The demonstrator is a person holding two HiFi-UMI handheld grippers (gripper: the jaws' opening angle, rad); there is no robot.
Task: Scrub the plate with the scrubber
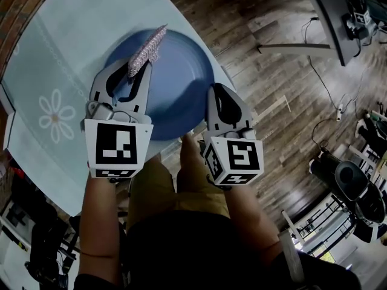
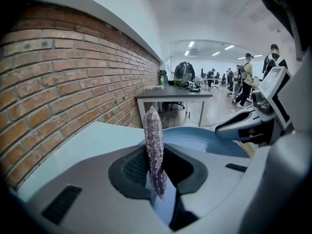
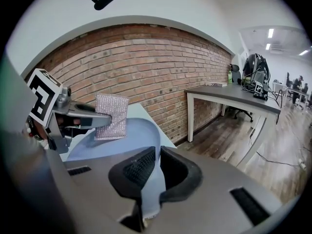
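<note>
Plate (image 1: 178, 80) is clamped at its rim by the right gripper (image 1: 213, 94), jaws closed on it. The left gripper (image 1: 138, 71) pinches the scrubber (image 1: 148, 48), which sticks out ahead of its jaws.

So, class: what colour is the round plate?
The round plate is plain blue, clearest in the head view.

brick wall (image 2: 63, 77) bordering table (image 1: 66, 47), open floor (image 1: 272, 59) on right

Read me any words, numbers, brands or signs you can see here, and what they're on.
No readable words or numbers anywhere.
The left gripper cube and right gripper cube: black-and-white square patterns, not letters.
The scrubber and plate: no print.
The bottle on the far desk: label too small to read.
</note>
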